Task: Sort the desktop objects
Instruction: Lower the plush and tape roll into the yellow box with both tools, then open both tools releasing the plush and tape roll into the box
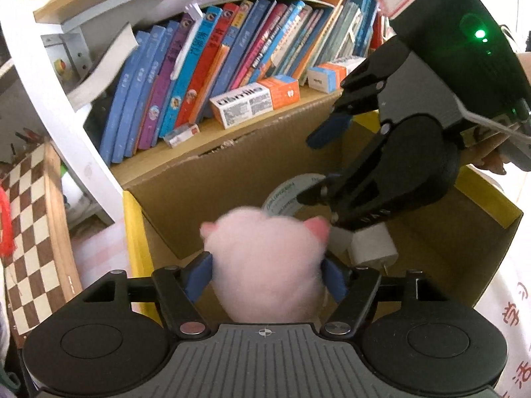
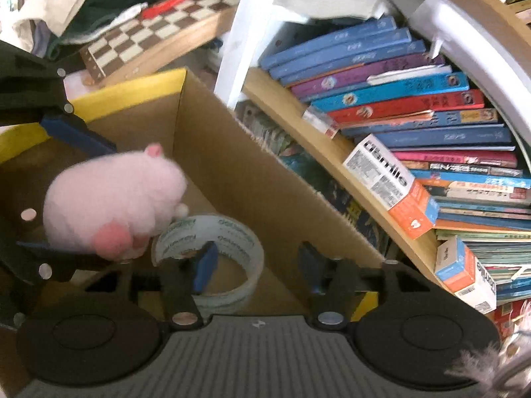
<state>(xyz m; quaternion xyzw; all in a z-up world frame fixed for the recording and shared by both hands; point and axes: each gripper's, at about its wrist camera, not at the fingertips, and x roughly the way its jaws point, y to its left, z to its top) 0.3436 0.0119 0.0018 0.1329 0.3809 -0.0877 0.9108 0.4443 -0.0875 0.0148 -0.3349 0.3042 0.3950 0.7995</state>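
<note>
A fluffy pink plush toy [image 1: 265,265] with small pink ears sits at the lower centre of the left wrist view, clamped between the blue pads of the left gripper [image 1: 265,277], whose two fingers press into its sides. The toy hangs over the open cardboard box [image 1: 232,179], which fills the middle of the frame and has yellow tape along its rim.

In the right wrist view the same toy [image 2: 113,195] appears at centre left, with the left gripper's black fingers above and below it. Just beneath it, on the box floor, lies a roll of clear tape [image 2: 232,242].

The right gripper [image 2: 255,265] points down into the box from the bottom centre of its own frame, fingers spread wide and holding nothing; one blue pad [image 2: 204,267] lies over the tape roll. From the left wrist view it enters from the upper right, angled down and leftward.

Behind the box, a shelf of leaning books [image 1: 212,66] crosses the upper frame, with an orange-and-white carton [image 1: 255,99] in front. A chessboard [image 1: 26,232] stands at the left edge.
</note>
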